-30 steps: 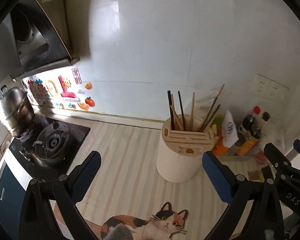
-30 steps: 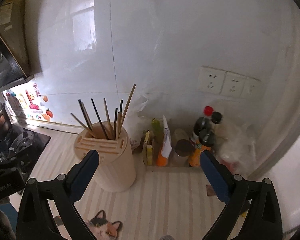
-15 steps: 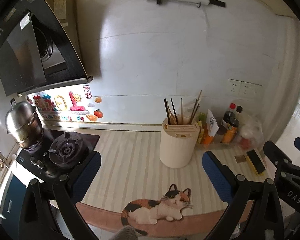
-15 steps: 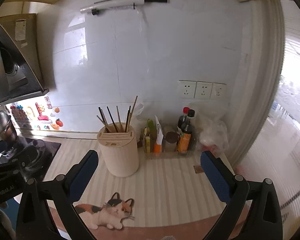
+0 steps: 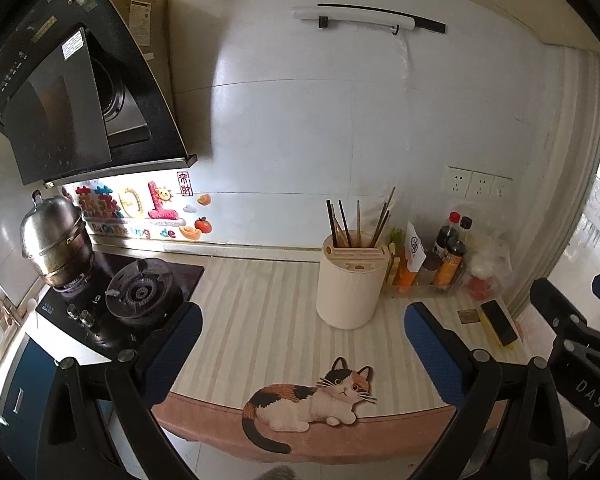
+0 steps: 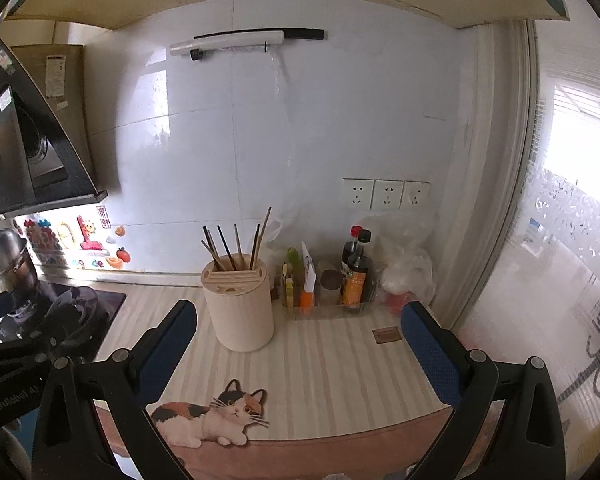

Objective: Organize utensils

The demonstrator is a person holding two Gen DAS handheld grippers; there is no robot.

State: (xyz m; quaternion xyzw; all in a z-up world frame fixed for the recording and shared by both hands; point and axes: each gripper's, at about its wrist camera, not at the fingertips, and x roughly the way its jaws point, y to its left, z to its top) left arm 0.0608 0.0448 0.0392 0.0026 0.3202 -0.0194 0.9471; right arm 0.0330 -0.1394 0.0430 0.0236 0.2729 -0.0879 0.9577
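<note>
Hovering with my left gripper [image 5: 302, 334] and right gripper [image 6: 298, 332] both spread wide and empty, I had the chopsticks [image 5: 358, 222] bunched in the holder [image 5: 350, 286] just ahead between my fingers, where a careless reach could have tipped it.

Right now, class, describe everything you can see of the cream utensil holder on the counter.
The utensil holder is a cream-coloured cylinder, plastic by its look, standing upright on the striped counter mat. Its flat top has long slots and a small arched opening at the front. Behind the slots, an open well holds several chopsticks, dark and light, leaning outward. A clear tray of sauce bottles sits close to its right; whether they touch cannot be told. Neither claw touches it.
</note>
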